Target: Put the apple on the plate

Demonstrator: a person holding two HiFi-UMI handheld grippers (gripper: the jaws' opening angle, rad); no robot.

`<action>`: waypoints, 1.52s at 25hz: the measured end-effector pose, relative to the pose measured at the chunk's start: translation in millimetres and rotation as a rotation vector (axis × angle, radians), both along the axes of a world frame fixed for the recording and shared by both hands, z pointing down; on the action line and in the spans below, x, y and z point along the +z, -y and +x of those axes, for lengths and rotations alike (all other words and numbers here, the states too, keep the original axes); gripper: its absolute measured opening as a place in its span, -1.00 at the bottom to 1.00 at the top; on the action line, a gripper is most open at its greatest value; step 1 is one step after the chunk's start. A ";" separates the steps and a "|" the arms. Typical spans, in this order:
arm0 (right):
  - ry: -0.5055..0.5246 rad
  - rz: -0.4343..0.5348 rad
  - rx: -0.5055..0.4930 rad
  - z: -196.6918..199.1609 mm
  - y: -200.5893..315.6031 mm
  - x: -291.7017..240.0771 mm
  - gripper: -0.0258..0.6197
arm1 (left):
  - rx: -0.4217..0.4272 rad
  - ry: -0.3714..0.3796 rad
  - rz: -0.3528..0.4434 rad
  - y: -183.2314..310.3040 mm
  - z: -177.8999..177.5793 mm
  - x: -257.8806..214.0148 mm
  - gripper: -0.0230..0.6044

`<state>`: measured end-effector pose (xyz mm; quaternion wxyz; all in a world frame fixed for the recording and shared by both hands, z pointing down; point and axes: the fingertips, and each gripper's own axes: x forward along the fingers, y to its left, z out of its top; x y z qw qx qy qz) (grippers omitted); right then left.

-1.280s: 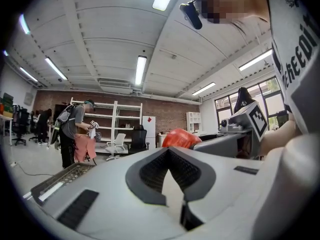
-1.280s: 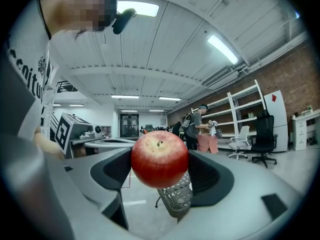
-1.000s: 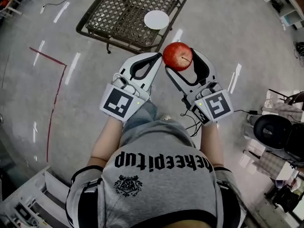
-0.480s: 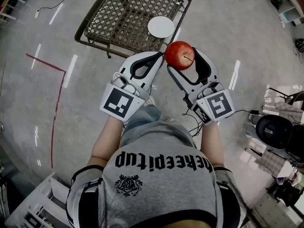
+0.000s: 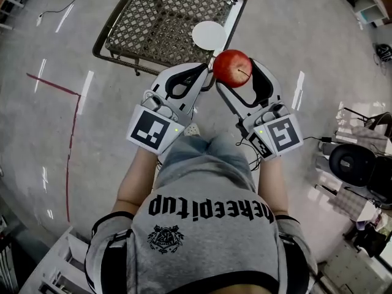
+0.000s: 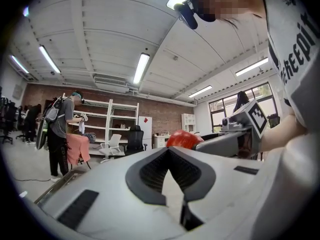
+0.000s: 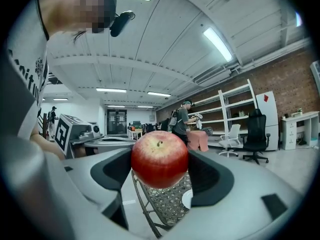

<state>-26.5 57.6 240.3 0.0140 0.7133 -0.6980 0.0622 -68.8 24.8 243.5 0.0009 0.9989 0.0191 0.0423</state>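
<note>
Left gripper: the jaws are closed tip to tip and hold nothing. In the left gripper view the dark pads meet at the far end, with only a narrow open wedge behind the tips. Its marker cube sits at the rear, nearest the person. The apple lies just to the right of this gripper's tips, level with them, and does not touch them.

Right gripper: the jaws are closed on the apple, one on each side of the fruit. The right gripper view shows the apple's stem end facing the camera, with the apple filling the gap between the two pads. The apple sits at the jaw tips, held in the air. This gripper's marker cube is at the rear. The two grippers are side by side, their tips close together and angled toward each other.

Plate: white and round, with nothing on it. It lies straight ahead of the right gripper, beyond the apple and lower down. It rests near the right edge of a dark mesh surface, which stands on the grey floor ahead of both grippers.
</note>
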 end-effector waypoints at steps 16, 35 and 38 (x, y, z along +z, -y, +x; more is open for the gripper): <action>-0.012 -0.001 -0.047 22.8 21.3 1.6 0.19 | -0.078 -0.026 0.000 21.6 11.4 -0.4 -0.86; -0.004 -0.046 -0.210 101.4 86.3 17.3 0.19 | -0.227 -0.072 -0.026 76.5 88.1 0.6 -0.87; -0.003 -0.050 -0.242 110.9 94.1 18.6 0.19 | -0.261 -0.063 -0.028 82.4 96.7 2.1 -0.86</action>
